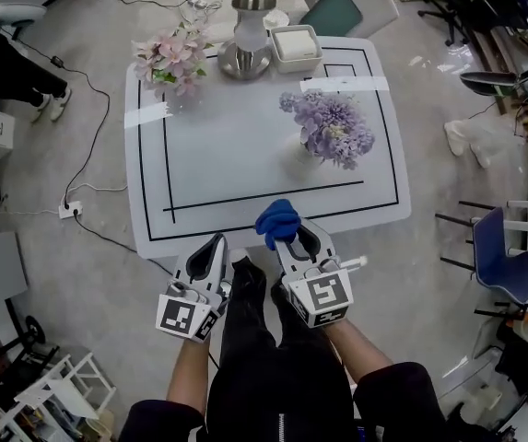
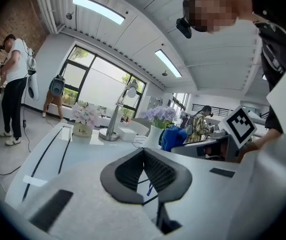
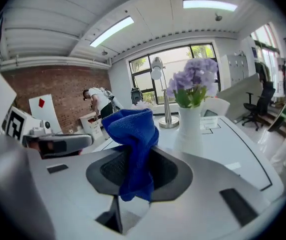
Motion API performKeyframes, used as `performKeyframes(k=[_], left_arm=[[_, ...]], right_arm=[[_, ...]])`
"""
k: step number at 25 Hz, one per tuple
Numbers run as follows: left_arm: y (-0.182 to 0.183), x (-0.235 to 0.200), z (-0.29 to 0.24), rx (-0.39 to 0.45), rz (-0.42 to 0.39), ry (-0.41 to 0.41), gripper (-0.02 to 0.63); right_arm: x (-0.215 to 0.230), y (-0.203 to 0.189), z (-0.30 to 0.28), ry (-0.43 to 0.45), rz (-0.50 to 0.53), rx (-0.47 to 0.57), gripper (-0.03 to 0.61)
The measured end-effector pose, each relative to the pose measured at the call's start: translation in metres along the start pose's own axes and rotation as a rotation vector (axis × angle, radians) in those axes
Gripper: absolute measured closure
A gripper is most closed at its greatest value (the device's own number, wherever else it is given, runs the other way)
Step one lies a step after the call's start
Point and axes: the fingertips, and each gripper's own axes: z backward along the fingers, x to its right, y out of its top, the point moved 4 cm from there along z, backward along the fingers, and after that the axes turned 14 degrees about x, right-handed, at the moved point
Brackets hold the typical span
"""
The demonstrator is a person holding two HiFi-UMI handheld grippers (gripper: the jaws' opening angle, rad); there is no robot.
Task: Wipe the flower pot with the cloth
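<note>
A blue cloth (image 1: 276,221) is bunched between the jaws of my right gripper (image 1: 288,238), which is shut on it just over the table's near edge; it hangs folded between the pads (image 3: 132,146). Purple flowers in a white vase (image 1: 329,128) stand on the table beyond it, and the vase (image 3: 190,128) is close ahead in the right gripper view. A small pot of pink flowers (image 1: 170,61) sits at the far left corner (image 2: 82,127). My left gripper (image 1: 217,244) hangs beside the right one, shut with nothing in it; its pads (image 2: 143,159) meet.
The white table (image 1: 245,168) carries black border lines and tape strips. A silver desk lamp (image 1: 249,24) and a white box (image 1: 296,46) stand at its far edge. Chairs, cables and other people surround the table.
</note>
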Motion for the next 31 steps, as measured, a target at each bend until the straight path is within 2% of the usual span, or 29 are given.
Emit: performKeyframes(k=[3,9,14,20,31], left_arm=[[-0.002,0.035,-0.004,0.003,-0.010,-0.016,0.607],[0.001,0.107,-0.001,0.000,-0.006,-0.050,0.607],[0.007,0.150,0.010,-0.006,-0.017,-0.064,0.607],[0.013,0.180,0.017,0.013,-0.042,-0.073,0.607],[0.014,0.206,0.024,0.040,-0.065,-0.075,0.607]], right_arm=[[0.006,0.006,0.036,0.023,-0.046,0.019,0.480],[0.026,0.023,0.098,0.019,-0.053,0.060,0.480],[0.034,0.032,0.138,0.026,-0.062,0.088,0.480],[0.033,0.042,0.166,0.066,-0.030,0.102,0.480],[0.025,0.043,0.190,0.118,-0.016,0.093,0.480]])
